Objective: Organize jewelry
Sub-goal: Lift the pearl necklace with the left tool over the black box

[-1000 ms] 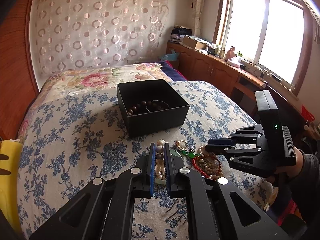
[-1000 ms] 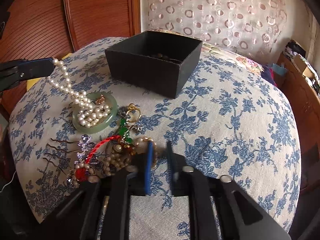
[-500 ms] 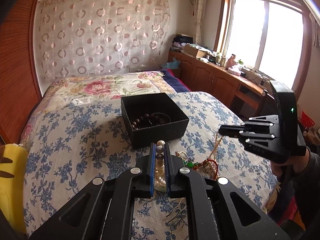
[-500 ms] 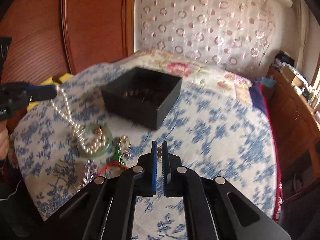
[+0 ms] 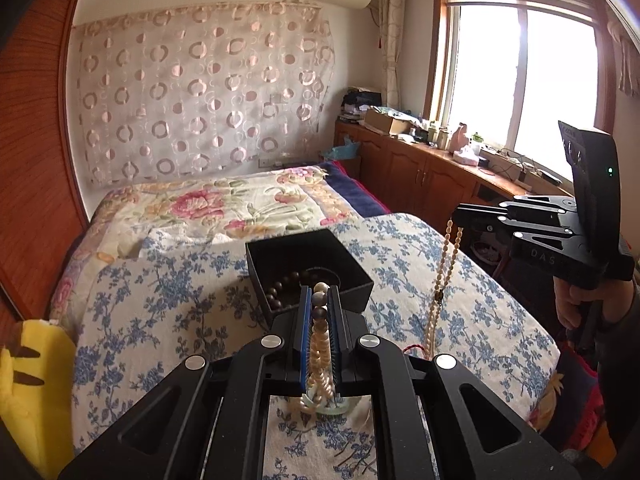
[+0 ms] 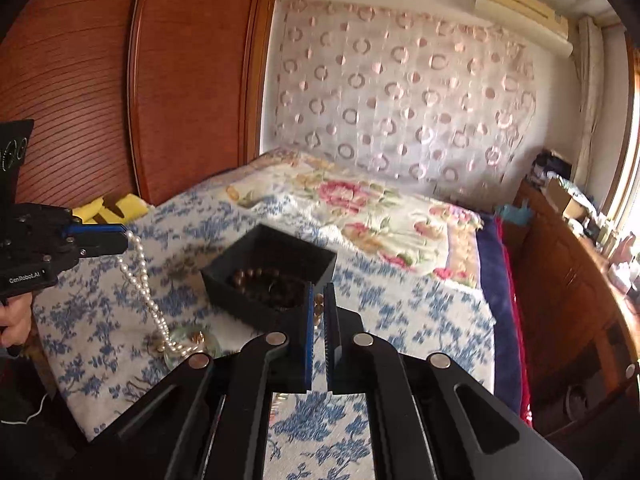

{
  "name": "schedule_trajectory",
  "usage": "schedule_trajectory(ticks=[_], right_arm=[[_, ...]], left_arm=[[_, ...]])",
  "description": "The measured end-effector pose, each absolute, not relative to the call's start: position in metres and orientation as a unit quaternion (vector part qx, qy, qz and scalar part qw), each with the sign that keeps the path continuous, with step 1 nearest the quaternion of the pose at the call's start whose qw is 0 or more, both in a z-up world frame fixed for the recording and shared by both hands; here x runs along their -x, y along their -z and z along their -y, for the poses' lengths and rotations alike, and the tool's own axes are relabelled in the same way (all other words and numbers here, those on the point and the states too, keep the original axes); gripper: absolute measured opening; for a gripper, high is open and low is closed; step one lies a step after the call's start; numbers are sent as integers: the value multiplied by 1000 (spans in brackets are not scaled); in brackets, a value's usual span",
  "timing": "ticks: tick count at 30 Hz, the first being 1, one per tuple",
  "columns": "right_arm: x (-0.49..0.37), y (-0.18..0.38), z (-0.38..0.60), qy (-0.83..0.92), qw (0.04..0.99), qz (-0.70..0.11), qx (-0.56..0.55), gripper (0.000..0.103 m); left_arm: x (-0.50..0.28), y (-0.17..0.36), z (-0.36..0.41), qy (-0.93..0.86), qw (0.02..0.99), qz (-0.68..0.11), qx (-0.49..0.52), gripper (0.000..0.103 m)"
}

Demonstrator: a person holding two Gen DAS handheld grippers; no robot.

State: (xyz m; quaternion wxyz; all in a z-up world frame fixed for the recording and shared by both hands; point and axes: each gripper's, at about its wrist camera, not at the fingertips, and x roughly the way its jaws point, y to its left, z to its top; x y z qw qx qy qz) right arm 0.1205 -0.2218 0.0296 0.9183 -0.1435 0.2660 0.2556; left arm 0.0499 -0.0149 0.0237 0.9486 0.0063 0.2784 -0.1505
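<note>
On the blue-flowered bed cover (image 5: 168, 312), both grippers hold beads up by the black square cardboard box (image 5: 308, 264).

Open bedspread lies all around the box, with more room behind it toward the pink-flowered quilt (image 5: 224, 204). The box sits in the middle of the bed, away from its edges, and dark brown round beads (image 6: 264, 284) lie inside. The left gripper (image 5: 319, 332) has its jaws pinching a white pearl necklace (image 6: 142, 280), which hangs down to a pale green ring (image 6: 184, 340) on the bed. The right gripper (image 6: 319, 332) has its jaws pressed close on a thin cream bead string (image 5: 444, 276) that dangles down to the bed. Since a second ago, both grippers have gone up higher, and the right one, empty then, now holds the cream string.
</note>
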Motion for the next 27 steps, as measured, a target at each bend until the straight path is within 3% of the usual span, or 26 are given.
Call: schedule_trajectory(ticks=[27], right_arm=[[-138,-116,205,-261,935,-194,140,5]], left_arm=[[-80,-89,8,132,964,-231,-28,7]])
